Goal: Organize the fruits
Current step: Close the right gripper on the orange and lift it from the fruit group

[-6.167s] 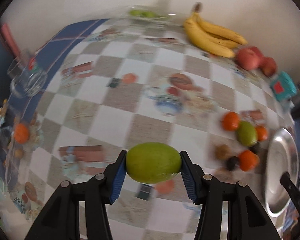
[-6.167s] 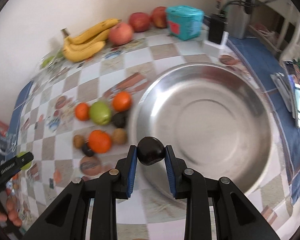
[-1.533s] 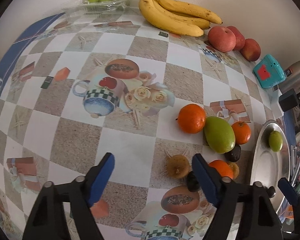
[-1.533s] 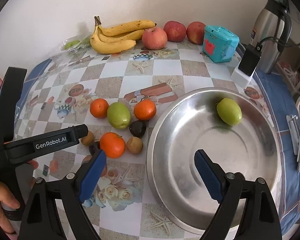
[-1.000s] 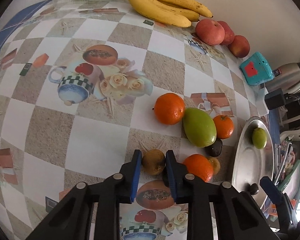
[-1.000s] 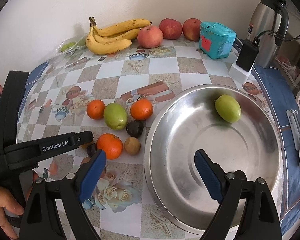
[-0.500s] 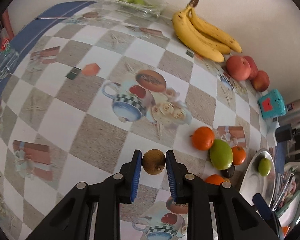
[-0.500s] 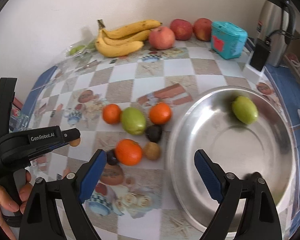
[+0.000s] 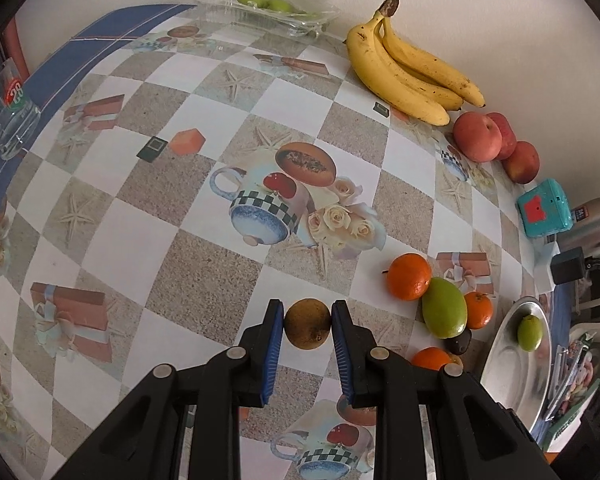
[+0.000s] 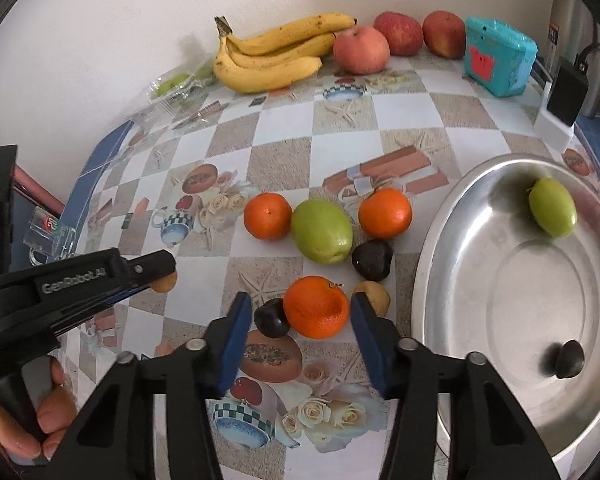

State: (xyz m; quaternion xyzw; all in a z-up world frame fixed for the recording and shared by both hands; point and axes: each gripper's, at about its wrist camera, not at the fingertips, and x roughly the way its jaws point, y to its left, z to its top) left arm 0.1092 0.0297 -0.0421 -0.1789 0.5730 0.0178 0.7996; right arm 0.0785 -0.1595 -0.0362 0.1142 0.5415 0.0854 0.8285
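My left gripper (image 9: 308, 322) is shut on a small brown round fruit (image 9: 308, 323) and holds it above the checked tablecloth; it also shows in the right wrist view (image 10: 164, 282). My right gripper (image 10: 300, 316) is open, its jaws on either side of an orange (image 10: 315, 307) and a dark plum (image 10: 271, 317) on the table. Two more oranges (image 10: 267, 216) (image 10: 385, 213), a green mango (image 10: 322, 230), a dark fruit (image 10: 372, 259) and a brown fruit (image 10: 374, 297) lie nearby. The steel bowl (image 10: 460, 240) holds a green fruit (image 10: 552, 206) and a dark plum (image 10: 568, 364).
Bananas (image 10: 276, 54) and three apples (image 10: 362, 50) lie along the back wall, with a teal box (image 10: 498, 62), a charger (image 10: 564, 96) and a flask (image 9: 596, 224). A clear tray with green fruit (image 9: 276, 12) sits far back. A glass (image 9: 8, 116) stands at the left edge.
My left gripper closed on the brown fruit, lifted it and pulled back to the left. My right gripper moved left from over the bowl and lowered around the orange and plum.
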